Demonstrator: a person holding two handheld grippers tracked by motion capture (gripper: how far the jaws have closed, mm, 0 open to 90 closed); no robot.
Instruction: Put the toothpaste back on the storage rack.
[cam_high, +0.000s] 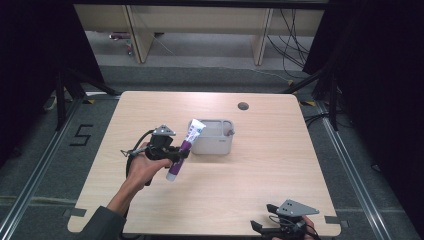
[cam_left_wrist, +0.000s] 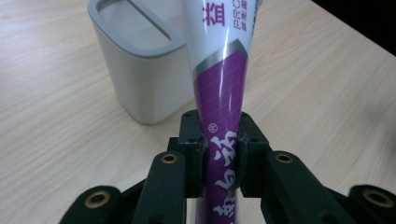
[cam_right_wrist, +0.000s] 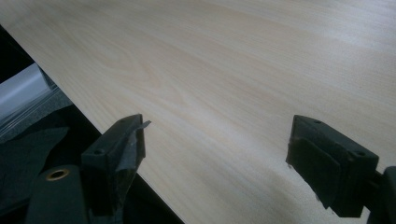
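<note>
1. The left gripper (cam_left_wrist: 219, 154) is clenched on a toothpaste tube (cam_left_wrist: 219, 93), its black pads pressing the tube's purple lower part from both sides. The tube is glossy plastic, purple below a silver band and white above, and widens away from the jaws.
2. In the high view the tube (cam_high: 183, 148) slants up from the left gripper (cam_high: 175, 152), its white flat end near the rim of a grey holder (cam_high: 214, 145) and its cap end below the jaws, over the table (cam_high: 240, 185).
3. The holder (cam_left_wrist: 135, 88) is matte grey plastic with rounded corners and an open top split by a divider; it stands just beyond the left jaws, partly behind the tube.
4. The table is pale wood-grain laminate, smooth, with a round dark grommet (cam_high: 243, 106) far beyond the holder.
5. The right gripper (cam_right_wrist: 217, 144) is released, jaws wide apart over the table's near edge with nothing between them.
6. The tube's top end is cut off in the left gripper view, and its print is only partly legible.
</note>
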